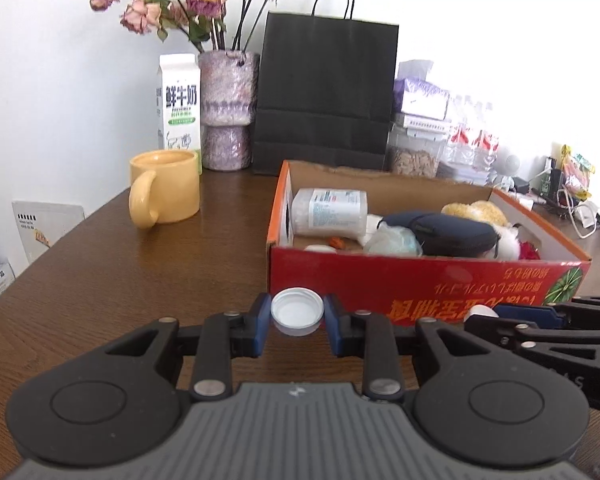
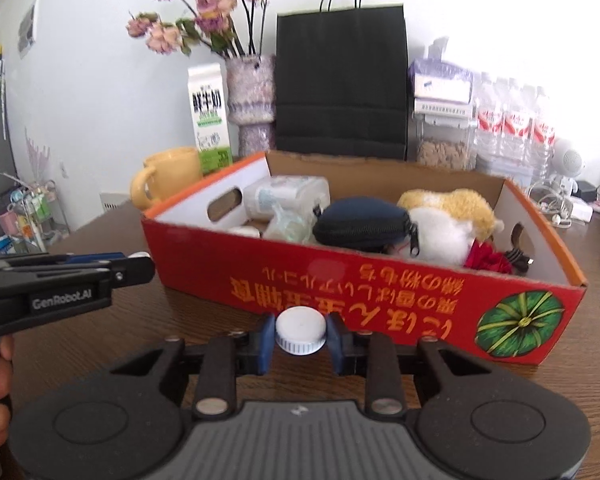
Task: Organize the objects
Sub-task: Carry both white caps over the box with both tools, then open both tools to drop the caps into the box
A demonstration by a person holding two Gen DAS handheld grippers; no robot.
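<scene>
My left gripper (image 1: 297, 316) is shut on a white cap (image 1: 297, 311), held open side up just in front of the red cardboard box (image 1: 380, 284). My right gripper (image 2: 300, 334) is shut on a second white cap (image 2: 300, 330), ribbed side showing, in front of the same box (image 2: 340, 284). The box holds a white bottle (image 1: 330, 210), a dark zip pouch (image 1: 440, 232), a plush toy (image 2: 448, 208) and other small items. The right gripper shows at the right of the left wrist view (image 1: 488, 314); the left gripper shows at the left of the right wrist view (image 2: 138, 262).
A yellow mug (image 1: 166, 186), a milk carton (image 1: 180, 104), a vase of dried flowers (image 1: 228, 108) and a black paper bag (image 1: 326, 96) stand behind the box on the brown wooden table (image 1: 120, 272). Water bottles (image 2: 516, 128) and a tissue pack (image 2: 440, 80) stand at the back right.
</scene>
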